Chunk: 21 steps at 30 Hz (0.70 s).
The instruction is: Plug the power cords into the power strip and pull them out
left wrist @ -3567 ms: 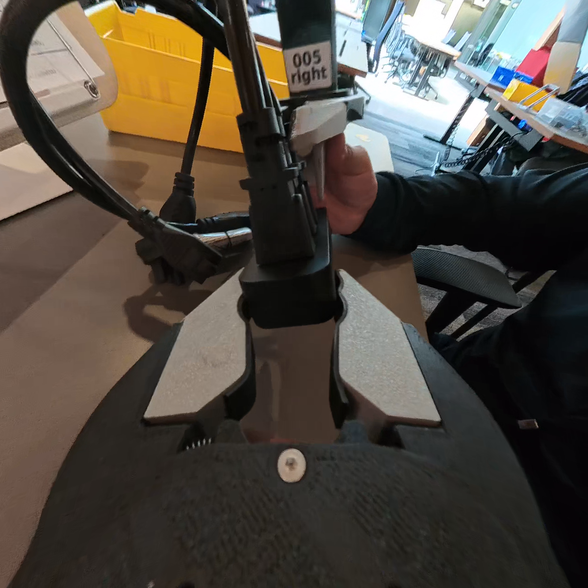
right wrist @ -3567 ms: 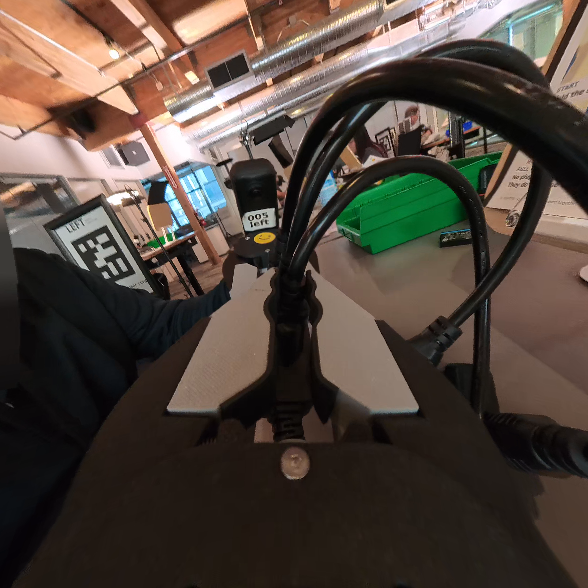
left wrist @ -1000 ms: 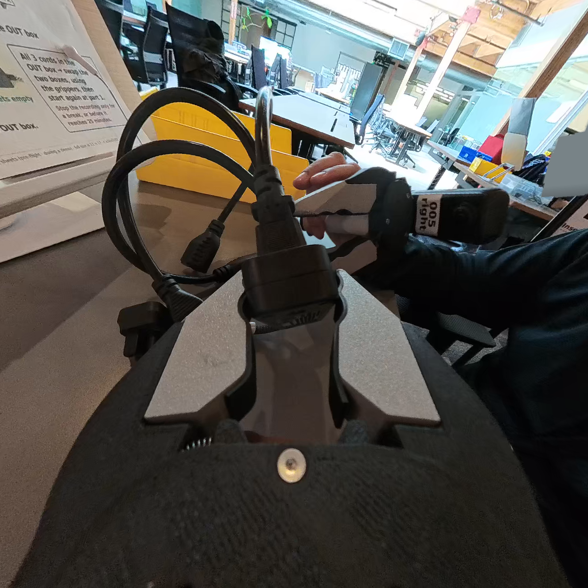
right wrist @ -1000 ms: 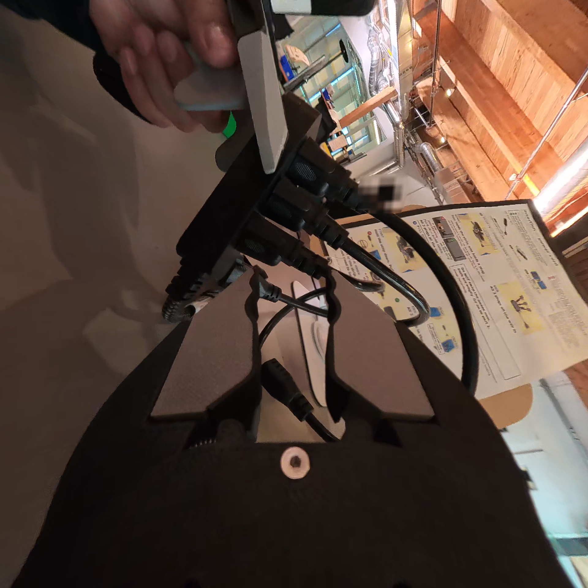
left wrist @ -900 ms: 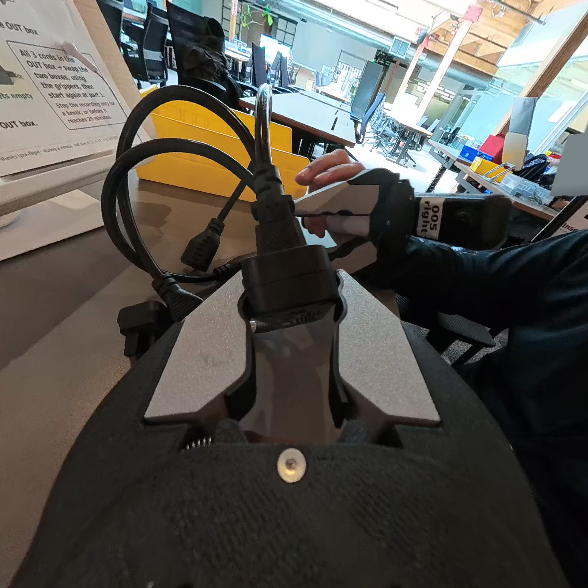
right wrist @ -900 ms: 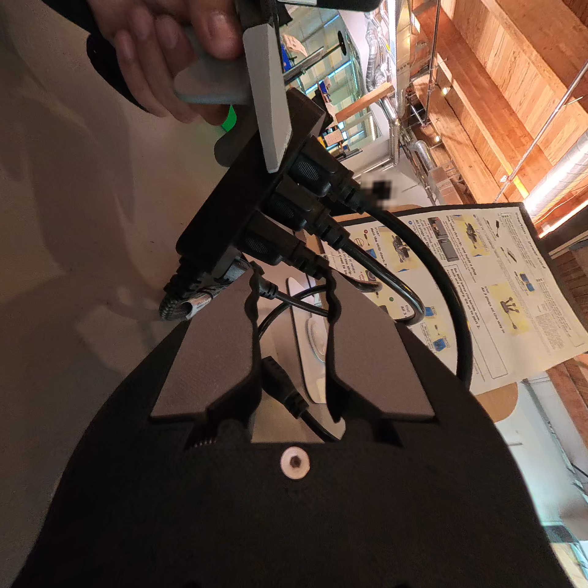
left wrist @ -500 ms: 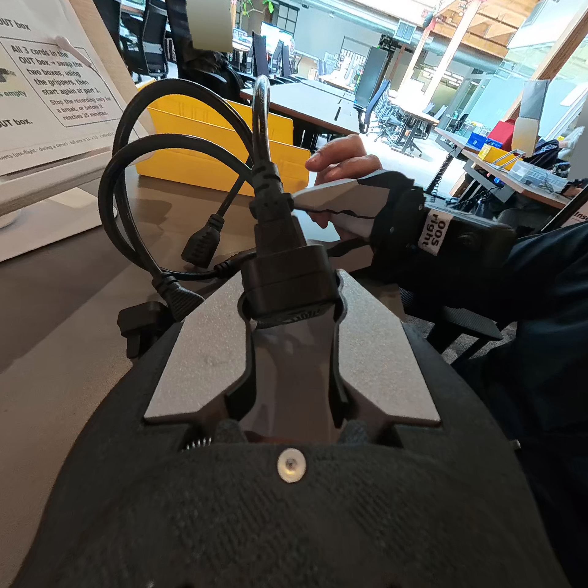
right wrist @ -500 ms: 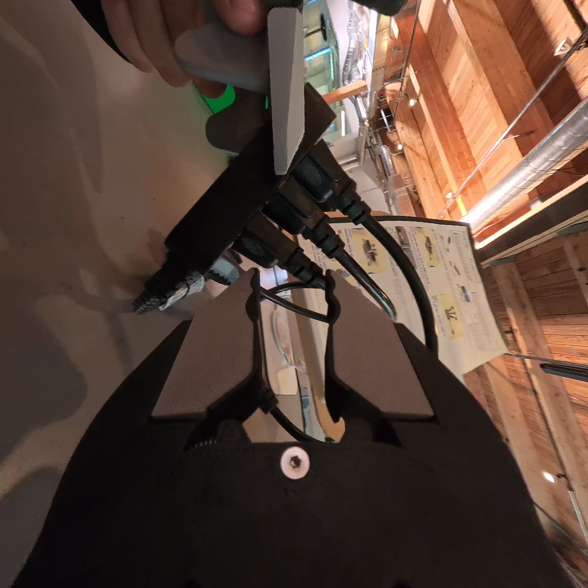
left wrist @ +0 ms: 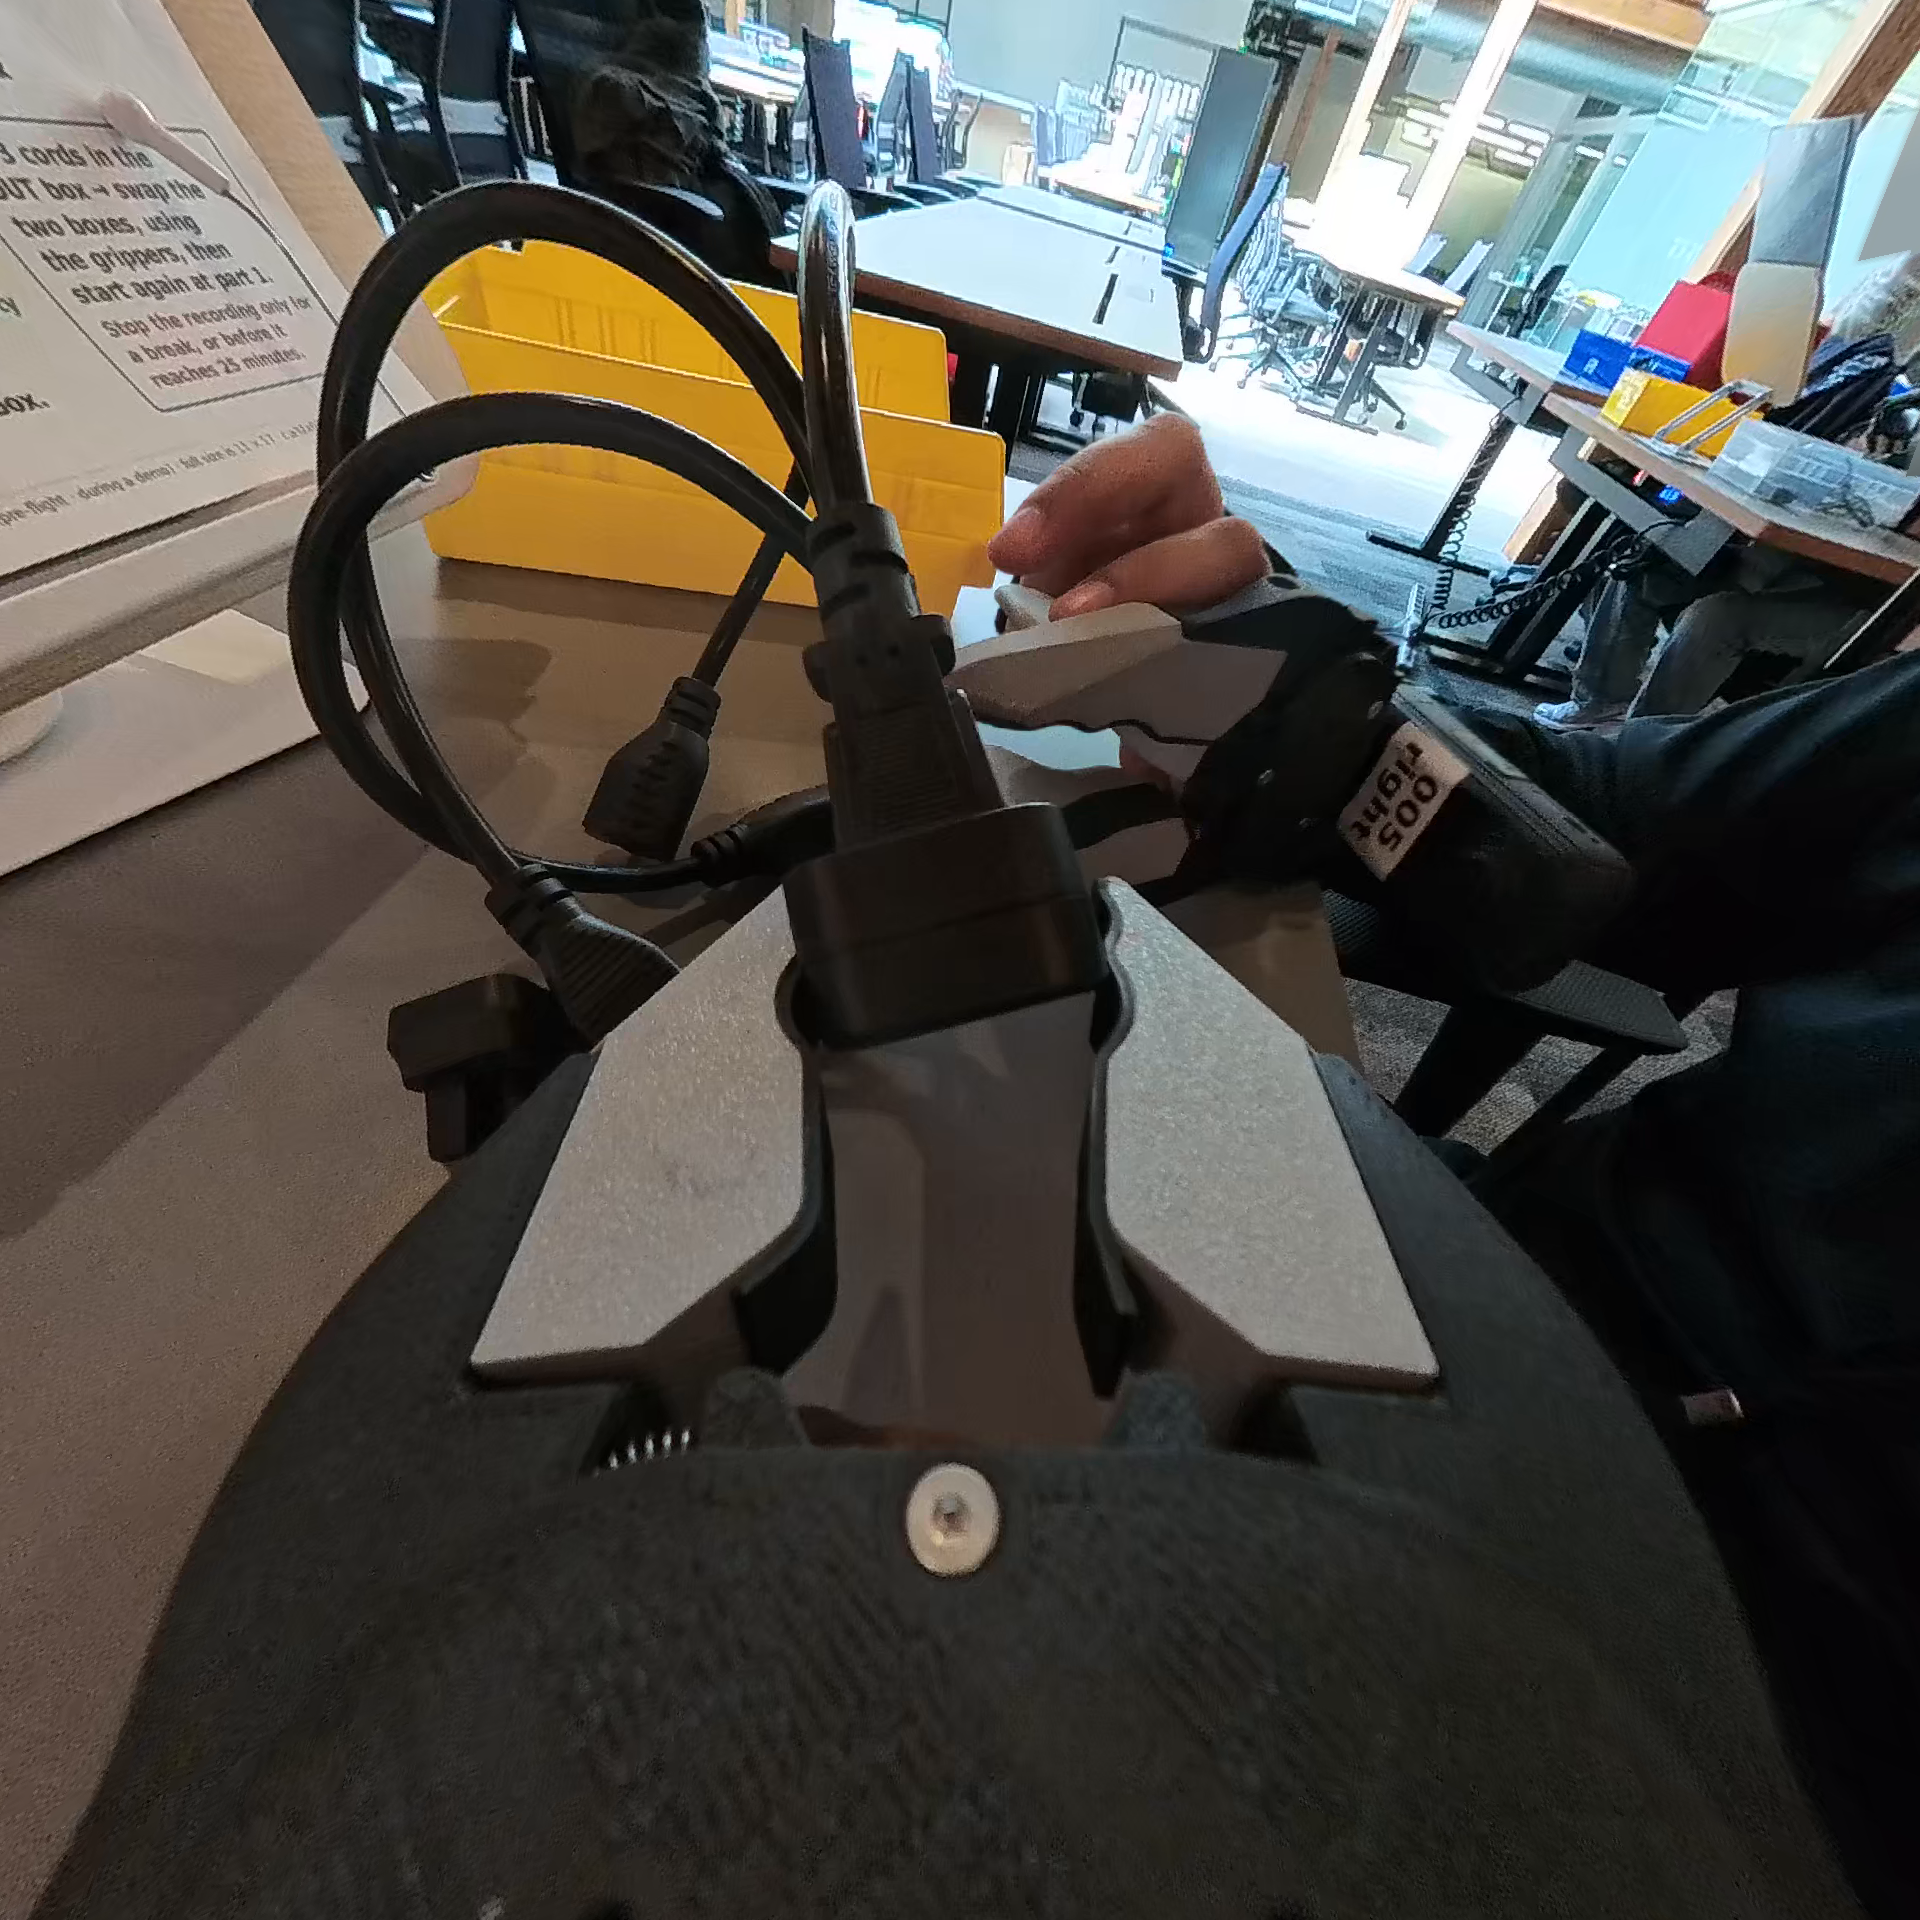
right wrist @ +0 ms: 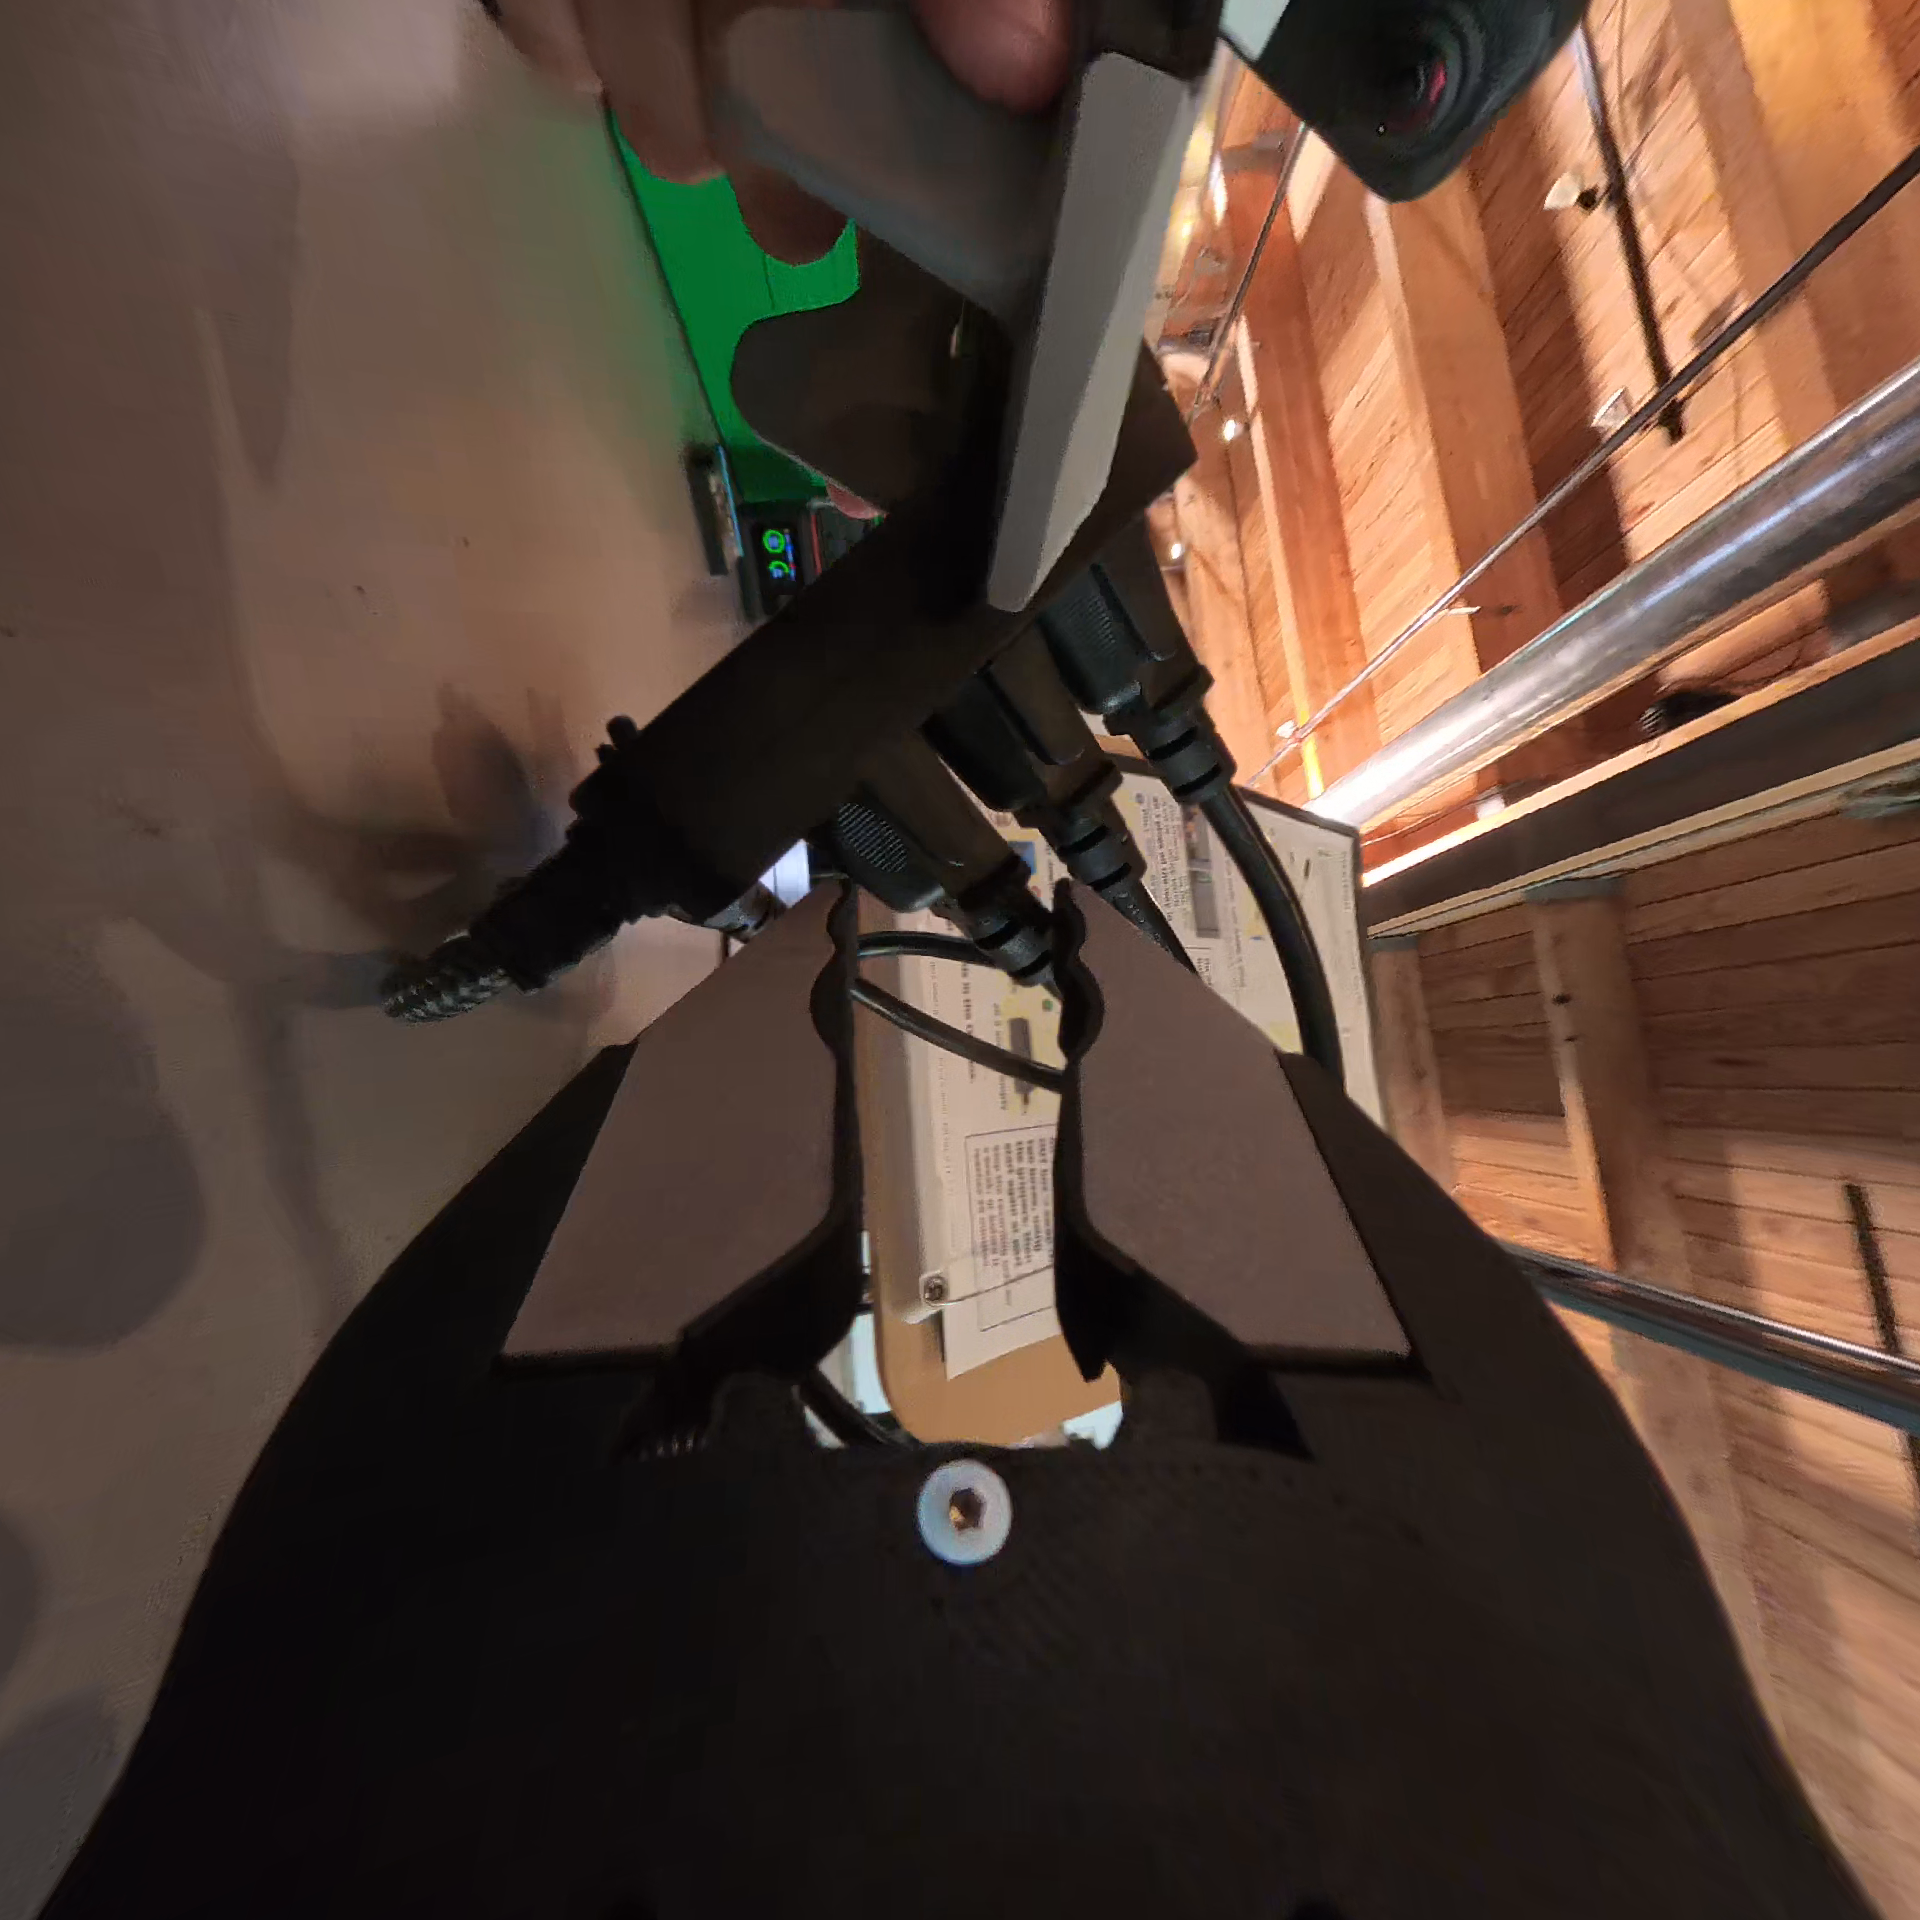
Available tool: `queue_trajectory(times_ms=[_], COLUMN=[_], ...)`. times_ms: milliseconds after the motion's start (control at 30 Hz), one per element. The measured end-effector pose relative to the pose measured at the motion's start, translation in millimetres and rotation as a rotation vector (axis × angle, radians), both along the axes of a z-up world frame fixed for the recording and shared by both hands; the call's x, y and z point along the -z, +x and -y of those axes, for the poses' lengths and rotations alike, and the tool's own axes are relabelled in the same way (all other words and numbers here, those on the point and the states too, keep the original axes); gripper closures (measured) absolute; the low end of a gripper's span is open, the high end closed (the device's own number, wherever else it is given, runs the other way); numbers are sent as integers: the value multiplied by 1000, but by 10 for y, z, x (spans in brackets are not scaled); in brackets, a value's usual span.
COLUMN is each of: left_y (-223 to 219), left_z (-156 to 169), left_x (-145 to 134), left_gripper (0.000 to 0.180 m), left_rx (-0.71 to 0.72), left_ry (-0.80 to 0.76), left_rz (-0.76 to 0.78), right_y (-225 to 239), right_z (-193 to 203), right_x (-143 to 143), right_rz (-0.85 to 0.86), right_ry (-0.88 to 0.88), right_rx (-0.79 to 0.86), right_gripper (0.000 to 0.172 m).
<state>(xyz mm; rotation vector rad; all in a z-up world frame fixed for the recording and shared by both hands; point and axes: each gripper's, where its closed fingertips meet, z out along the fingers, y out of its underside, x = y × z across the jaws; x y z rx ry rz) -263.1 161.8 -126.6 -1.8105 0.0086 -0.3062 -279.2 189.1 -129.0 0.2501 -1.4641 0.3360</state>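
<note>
My left gripper (left wrist: 943,940) is shut on one end of the black power strip (left wrist: 935,883) and holds it above the table. Three black plugs (right wrist: 1049,727) sit in the strip, and their cords (left wrist: 416,520) loop up and back. My right gripper (right wrist: 951,925) is open. Its fingertips are at the nearest plug (right wrist: 914,831), whose strain relief lies against the right fingertip, and a gap shows on the left side. A thin cord crosses between the fingers. In the left wrist view the right gripper (left wrist: 987,686) reaches the plug (left wrist: 894,727) from the right. The left gripper's grey finger (right wrist: 1070,312) shows on the strip.
A yellow bin (left wrist: 665,457) stands at the back of the brown table (left wrist: 156,1195). An instruction sheet on a board (left wrist: 125,270) stands on the left. A green bin (right wrist: 707,312) and a small device with a green display (right wrist: 779,545) lie beyond. Loose cord ends (left wrist: 655,769) hang near the table. The grippers are tip to tip, or close to it.
Earlier my right gripper was shut on a plug at the strip; it has let go, rolled over and come back to the nearest plug, its jaws narrowing a little. The left keeps holding the strip.
</note>
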Motion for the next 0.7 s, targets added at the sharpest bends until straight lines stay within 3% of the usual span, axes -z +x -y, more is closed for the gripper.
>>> queue_trajectory(times_ms=[200, 400, 600, 700], left_y=[-1, -43, -42, 0], left_z=[-6, -14, 22, 33], left_x=[-5, -130, -279, -314], left_gripper=[131, 128, 129, 134], left_rx=[-4, -62, -78, -45], left_ry=[1, 70, 166, 190], left_rz=[-37, -180, -264, -217], right_y=[2, 24, 133, 203], right_z=[-10, -6, 88, 145], right_x=[4, 17, 28, 16], right_rz=[26, 132, 388, 500], right_ry=[15, -66, -336, -448], right_rx=[10, 1, -160, -244], right_gripper=[140, 144, 144, 156])
